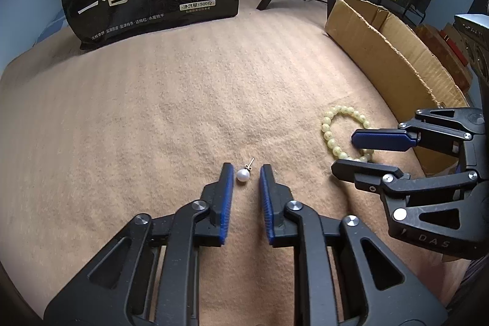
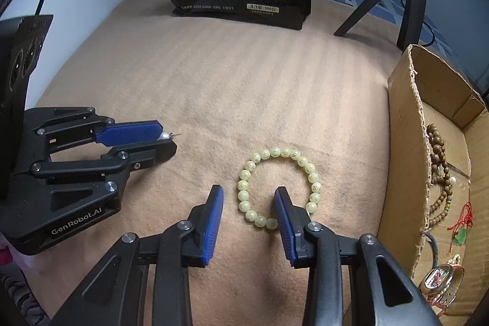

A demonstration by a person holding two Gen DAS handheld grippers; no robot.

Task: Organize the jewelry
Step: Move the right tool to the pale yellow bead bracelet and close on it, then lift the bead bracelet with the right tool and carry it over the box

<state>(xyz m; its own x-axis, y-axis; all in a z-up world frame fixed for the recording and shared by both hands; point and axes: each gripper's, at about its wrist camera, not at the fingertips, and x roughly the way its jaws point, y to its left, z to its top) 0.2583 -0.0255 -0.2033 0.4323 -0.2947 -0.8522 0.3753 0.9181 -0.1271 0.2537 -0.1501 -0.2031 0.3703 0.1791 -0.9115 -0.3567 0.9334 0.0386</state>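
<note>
Straddling two pieces at once, we have each claw poised low over the tan blanket (image 1: 152, 118). Our left gripper (image 1: 247, 171) stands narrowly parted with the pearl earring (image 1: 243, 174) lying on the cloth between its tips, close to the left pad and not yet pinched. Our right gripper (image 2: 249, 197) is parted wider, its right finger set inside the ring of the pale green bead bracelet (image 2: 279, 188) and its left finger outside, so the near-left arc of beads lies between them. The cardboard box (image 2: 406, 142) just to the right already holds a brown bead strand (image 2: 440, 167) and a watch (image 2: 437, 280). We judge the earring the riskier grasp: it is small and round, and a squeeze off its middle could squirt it forward or press it into the nap. The bracelet could slip through if only one bead is caught, or snag the box's ragged edge on the way in.
</note>
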